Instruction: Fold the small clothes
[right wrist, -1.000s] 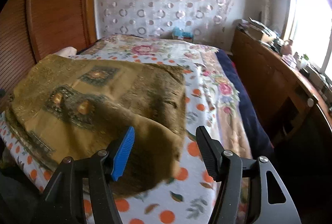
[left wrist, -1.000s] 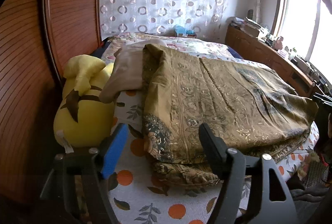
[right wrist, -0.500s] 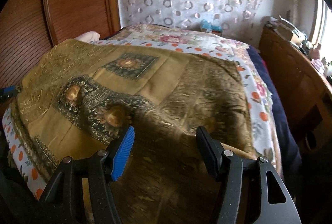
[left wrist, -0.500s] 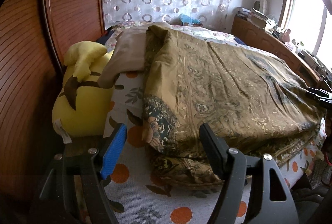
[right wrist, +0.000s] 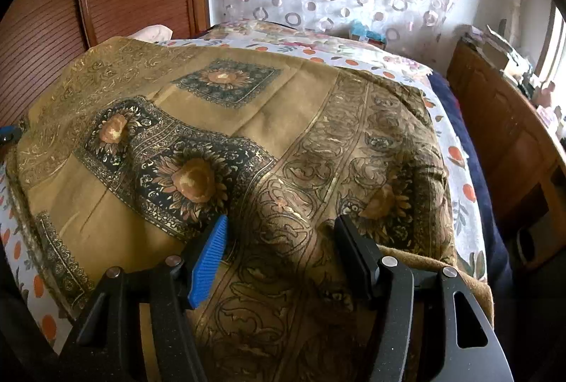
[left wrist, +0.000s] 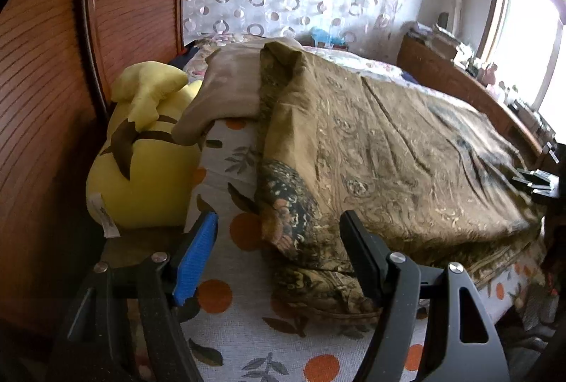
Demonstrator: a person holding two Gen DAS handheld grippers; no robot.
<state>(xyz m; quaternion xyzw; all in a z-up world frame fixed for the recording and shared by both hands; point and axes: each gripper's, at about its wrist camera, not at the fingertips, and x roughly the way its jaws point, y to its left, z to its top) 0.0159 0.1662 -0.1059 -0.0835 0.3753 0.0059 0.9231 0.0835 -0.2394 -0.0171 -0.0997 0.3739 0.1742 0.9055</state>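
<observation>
An olive-gold patterned cloth (left wrist: 406, 152) lies spread in layers over the bed. In the left wrist view its dark flowered near corner sits between the fingers of my left gripper (left wrist: 279, 237). That gripper is open and the pads do not press on the fabric. In the right wrist view the same cloth (right wrist: 283, 120), with sunflower squares, fills most of the frame. My right gripper (right wrist: 281, 237) hovers open just over its scroll-patterned band, nothing pinched. A blue tip at the far left edge of the right view looks like the left gripper's pad.
A yellow plush toy (left wrist: 141, 177) leans against the wooden headboard (left wrist: 42, 99) left of the cloth, with a beige pillow (left wrist: 230, 88) behind it. The orange-dotted bedsheet (left wrist: 240, 339) shows in front. A wooden cabinet (right wrist: 502, 134) runs along the bed's right side.
My right gripper has come forward and down over the cloth, which now fills its view where bedsheet showed before. The left gripper has stayed almost still at the cloth's corner.
</observation>
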